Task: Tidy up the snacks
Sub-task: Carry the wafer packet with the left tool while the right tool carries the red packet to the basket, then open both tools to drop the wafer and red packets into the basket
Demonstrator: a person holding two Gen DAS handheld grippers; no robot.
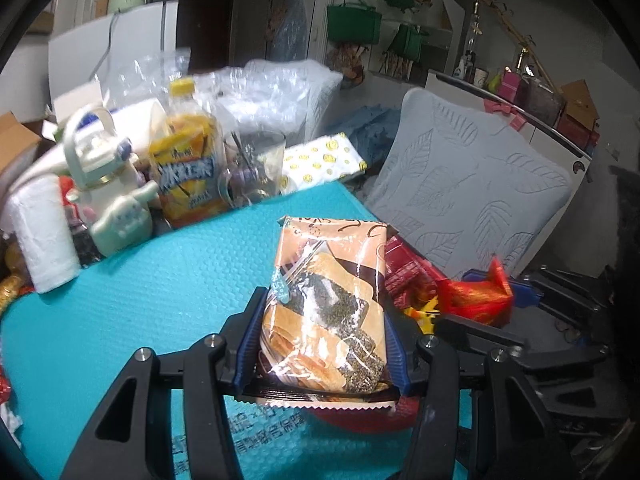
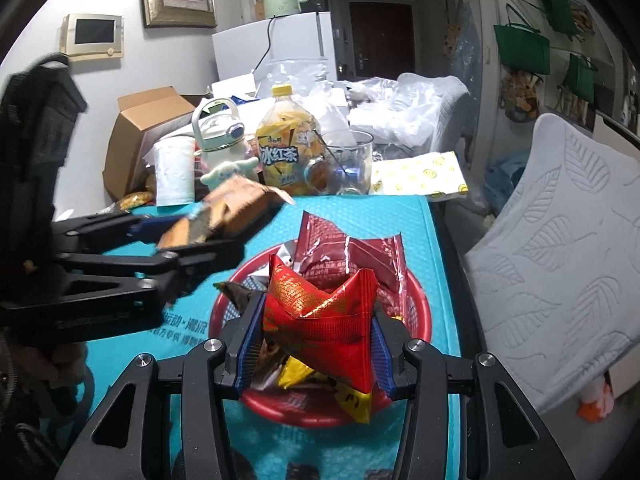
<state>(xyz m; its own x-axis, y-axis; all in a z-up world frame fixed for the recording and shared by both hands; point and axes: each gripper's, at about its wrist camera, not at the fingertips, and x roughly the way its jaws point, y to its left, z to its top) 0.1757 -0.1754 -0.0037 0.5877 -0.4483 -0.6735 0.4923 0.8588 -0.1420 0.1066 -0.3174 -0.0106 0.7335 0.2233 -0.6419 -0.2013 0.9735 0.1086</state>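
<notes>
Both fisheye views are evenly, rather dimly lit indoors, with dark vignetted corners, bowed edges, glare on the wrapped snack (image 1: 324, 312), and motion blur smearing the left gripper (image 2: 200, 236) and bottle (image 1: 188, 152).

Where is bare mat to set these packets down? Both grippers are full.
Bare teal mat lies left of the red basket, in front of the paper roll and tea bottle. The back edge and the basket are crowded.
</notes>
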